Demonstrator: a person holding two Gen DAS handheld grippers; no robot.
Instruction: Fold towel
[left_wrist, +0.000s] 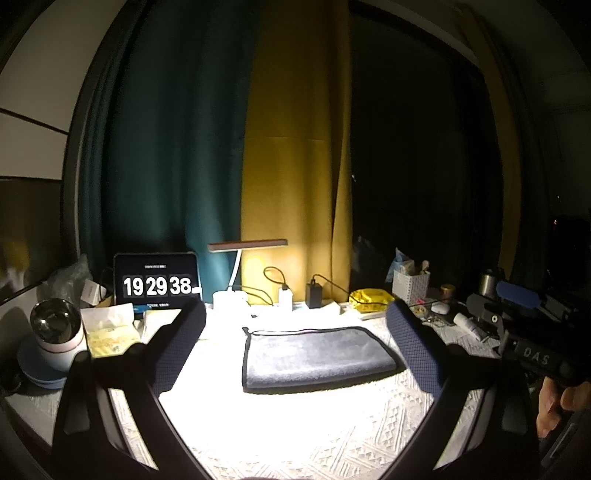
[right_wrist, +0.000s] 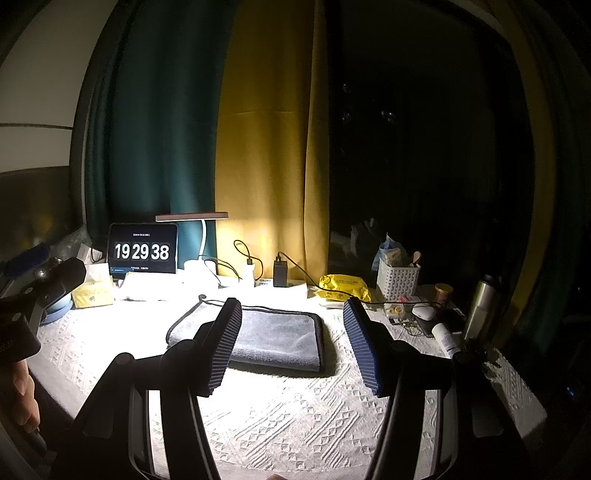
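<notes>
Grey towel lies folded on the lit counter, apart from both grippers, left and right, whose jaws hover spread and empty, probably between grasps.

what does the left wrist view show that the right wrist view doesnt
Only the left wrist view shows the steel-rimmed white cup on a blue saucer at far left, and the right tool's body marked DAS. Only the right wrist view shows the whole steel bottle at right. Both share the folded grey towel on the patterned cloth, the clock screen reading 19 29 38, the desk lamp and the yellow packet. The left tool and right tool are open, holding nothing.
</notes>
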